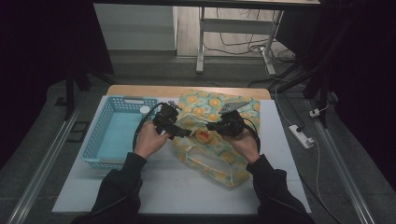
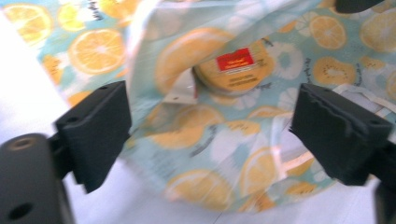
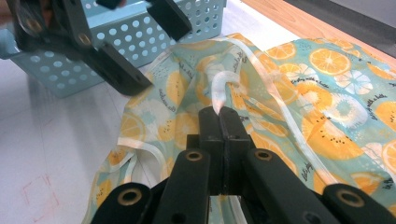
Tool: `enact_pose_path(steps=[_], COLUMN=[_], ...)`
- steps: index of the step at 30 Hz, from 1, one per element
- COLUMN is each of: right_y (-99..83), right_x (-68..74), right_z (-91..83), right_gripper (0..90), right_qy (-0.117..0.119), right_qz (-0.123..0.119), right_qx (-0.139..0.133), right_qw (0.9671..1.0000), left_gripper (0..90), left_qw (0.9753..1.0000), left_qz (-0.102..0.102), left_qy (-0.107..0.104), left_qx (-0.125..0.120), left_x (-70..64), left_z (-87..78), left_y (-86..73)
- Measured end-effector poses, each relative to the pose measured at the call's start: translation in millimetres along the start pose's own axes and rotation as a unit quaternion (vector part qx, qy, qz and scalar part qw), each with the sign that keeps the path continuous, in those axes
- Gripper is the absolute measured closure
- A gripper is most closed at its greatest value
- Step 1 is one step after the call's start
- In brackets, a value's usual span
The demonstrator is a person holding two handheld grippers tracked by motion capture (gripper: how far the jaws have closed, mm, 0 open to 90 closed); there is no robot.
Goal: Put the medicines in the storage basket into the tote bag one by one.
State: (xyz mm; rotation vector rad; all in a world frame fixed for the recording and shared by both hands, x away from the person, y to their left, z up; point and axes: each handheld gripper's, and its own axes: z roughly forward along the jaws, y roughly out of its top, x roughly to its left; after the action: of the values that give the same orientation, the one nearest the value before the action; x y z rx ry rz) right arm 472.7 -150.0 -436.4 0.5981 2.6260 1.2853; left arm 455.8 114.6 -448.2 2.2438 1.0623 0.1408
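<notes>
**Bag opening held; contents still inside**

Fruit-print bag (image 1: 215, 140) lying on the white table (image 1: 289, 186), between the two grippers and just beside the blue basket (image 1: 112, 135). Round tin with a red label (image 2: 233, 67) sitting inside the bag's mouth, straight ahead of the left jaws and between their lines.

Right gripper (image 3: 219, 112): jaws fully closed, pinching the bag's translucent white strap (image 3: 219, 91), which rises from between the tips and lifts that edge of the mouth. Left gripper (image 2: 210, 126): jaws spread wide, nothing held, bag fabric lying between and below the pads, not touched as far as visible.

Progress, as a judgement: mouth of the bag lifted and held open on one side; tin exposed but not grasped. Remaining: closing the left jaws on the tin or the near rim, drawing the tin out, and probably placing it in the basket.

View differences: left gripper view gives the tin and its label inside the opening, blurred. Right gripper view gives the strap pinch at the tips and the left gripper's open jaws farther off, ahead of the basket wall. High view gives the overall layout: both hands over the bag, basket beyond the left hand.
</notes>
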Motion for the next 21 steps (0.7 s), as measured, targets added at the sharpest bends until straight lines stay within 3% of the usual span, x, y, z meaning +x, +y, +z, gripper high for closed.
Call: enact_pose_path(steps=[11, 14, 18, 21], right_y=[-0.7, -0.7, -0.6, -0.7], right_x=[-0.3, -0.5, -0.7, -0.8], right_z=[0.9, 1.1, 0.8, 0.7], right_gripper=[90.0, 90.0, 90.0, 90.0], right_qy=[0.000, 0.000, -0.001, -0.001], right_qz=[0.001, 0.002, 0.002, 0.001], right_qx=[0.002, 0.004, 0.002, 0.003], right_qw=[1.0000, 1.0000, 1.0000, 1.0000], left_gripper=[0.0, 0.0, 0.0, 0.0], left_qw=[0.9987, 0.9978, 0.9965, 0.9943], left_qz=[-0.014, -0.022, -0.032, -0.051], left_qy=[0.031, 0.041, 0.063, 0.077], left_qx=[-0.037, -0.048, -0.045, -0.054], left_x=[34.6, 46.9, 64.8, 78.3], left_z=[-34.5, -40.6, -43.2, -44.5], left_y=[-17.5, -21.6, -26.3, -30.3])
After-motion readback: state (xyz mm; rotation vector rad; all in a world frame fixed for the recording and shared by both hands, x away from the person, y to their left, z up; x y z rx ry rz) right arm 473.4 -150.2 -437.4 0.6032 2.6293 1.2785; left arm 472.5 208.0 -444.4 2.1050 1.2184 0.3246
